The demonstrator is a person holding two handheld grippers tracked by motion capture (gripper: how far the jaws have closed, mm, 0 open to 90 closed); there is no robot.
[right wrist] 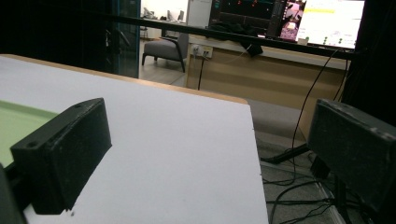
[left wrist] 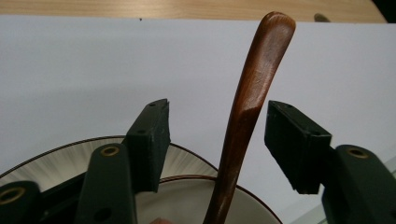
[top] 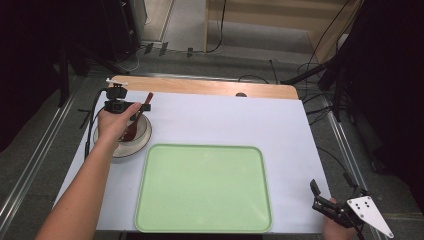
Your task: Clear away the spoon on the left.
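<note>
**Left tool straddles the spoon handle; right tool waits at the table's corner**

The left tool (top: 131,106) hangs over the bowl (top: 141,141) near the table's (top: 210,87) far left, its jaws set well apart on either side of a dark wooden spoon (left wrist: 247,107). In the left gripper view the handle rises between the two black pads without touching either, so nothing is gripped yet. The spoon stands tilted because its lower end rests inside the bowl and its handle leans out past the rim; that lean puts the handle up where the jaws can close on it (a fair guess at why the hand has approached from above and behind).

The bowl appears to sit on a wider striped plate (left wrist: 56,161), both on the white sheet (top: 225,120) covering the table. Just beside them lies an empty pale green tray (top: 150,200), with nothing between it and the bowl.

The right tool (top: 327,202) is held at the near right corner, jaws wide open on nothing, well apart from everything else and in nobody's way.
</note>
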